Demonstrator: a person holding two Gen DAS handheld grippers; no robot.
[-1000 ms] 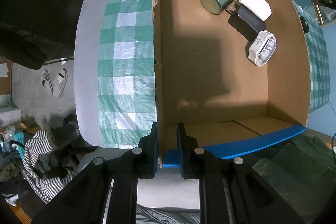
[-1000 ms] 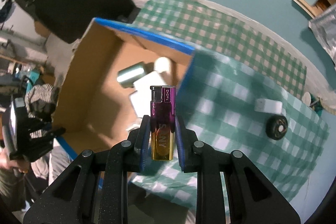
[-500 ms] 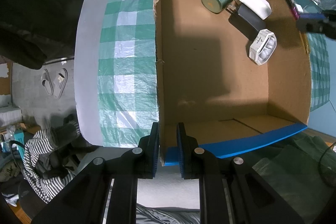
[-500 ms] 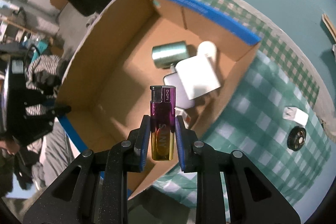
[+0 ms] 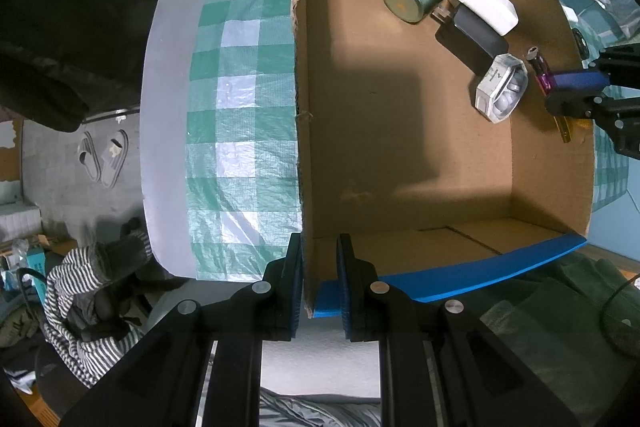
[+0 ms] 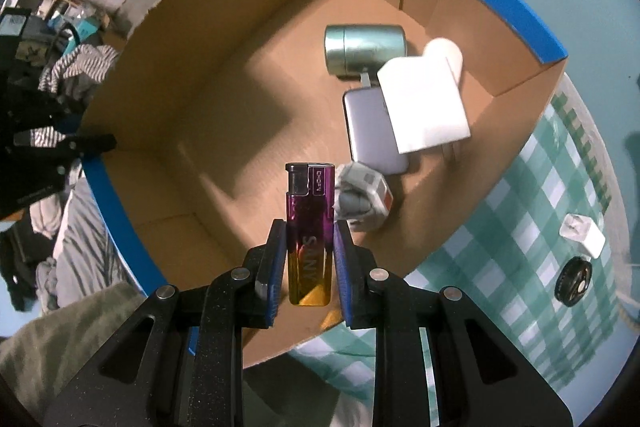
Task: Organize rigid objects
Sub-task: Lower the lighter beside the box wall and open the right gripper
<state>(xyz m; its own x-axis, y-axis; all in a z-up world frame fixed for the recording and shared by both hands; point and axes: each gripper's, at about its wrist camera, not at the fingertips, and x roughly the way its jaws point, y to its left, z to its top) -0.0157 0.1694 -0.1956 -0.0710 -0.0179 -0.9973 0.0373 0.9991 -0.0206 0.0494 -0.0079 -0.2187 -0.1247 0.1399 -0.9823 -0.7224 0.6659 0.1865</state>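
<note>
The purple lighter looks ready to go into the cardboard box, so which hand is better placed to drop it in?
The right. Its tool already grips the purple lighter above the cardboard box. The left tool straddles the box's wall, apparently steadying it.

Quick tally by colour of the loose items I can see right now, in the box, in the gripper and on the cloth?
Green: 1, tin
White: 4, roll, flat box, hexagonal case, small block
Dark grey or black: 2, slab, round disc
Purple: 1, lighter, in the right gripper
Total: 8
</note>
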